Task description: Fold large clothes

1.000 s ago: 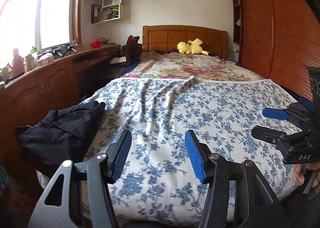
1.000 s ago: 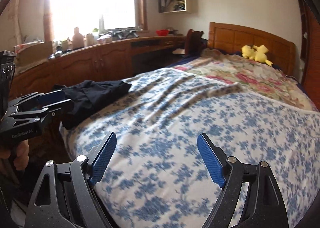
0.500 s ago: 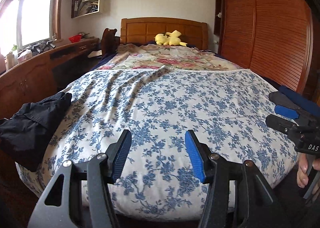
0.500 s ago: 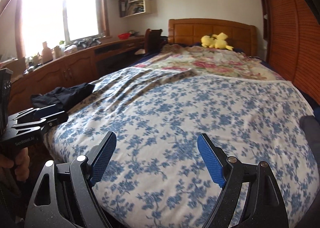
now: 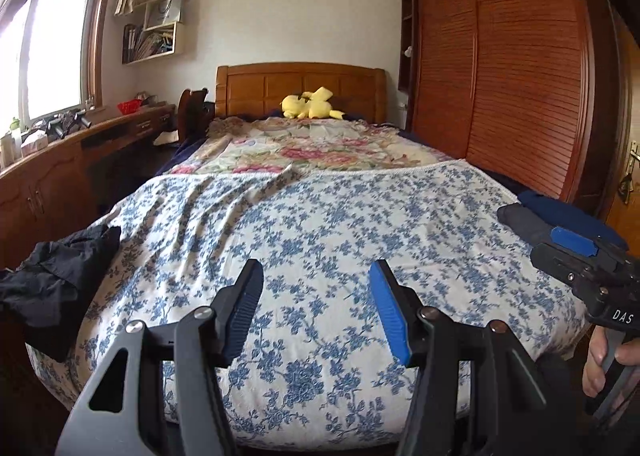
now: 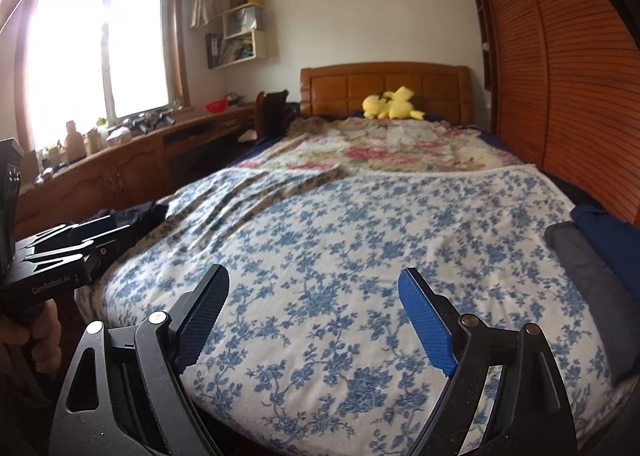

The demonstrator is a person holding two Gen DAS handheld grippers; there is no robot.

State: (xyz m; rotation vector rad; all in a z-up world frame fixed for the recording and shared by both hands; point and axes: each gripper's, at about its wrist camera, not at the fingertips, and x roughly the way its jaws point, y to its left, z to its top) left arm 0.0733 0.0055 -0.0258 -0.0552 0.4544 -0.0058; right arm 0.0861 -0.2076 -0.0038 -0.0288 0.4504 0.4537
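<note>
Both claws open & empty over foot of bed (image 5: 320, 396): crumpled black garment (image 5: 52, 280) lies at bed's L edge, well left of L claw (image 5: 316, 292), the nearer one; R claw (image 6: 314, 308) further, folded dark clothes (image 6: 592, 272) to its right.

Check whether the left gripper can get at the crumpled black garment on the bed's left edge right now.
Probably yes. The left gripper is open and holds nothing, the black garment lies uncovered at the bed's left edge, and only flat floral bedspread lies between them.

Both wrist views, bed (image 5: 320, 223) foot, facing headboard (image 6: 384, 89).
</note>
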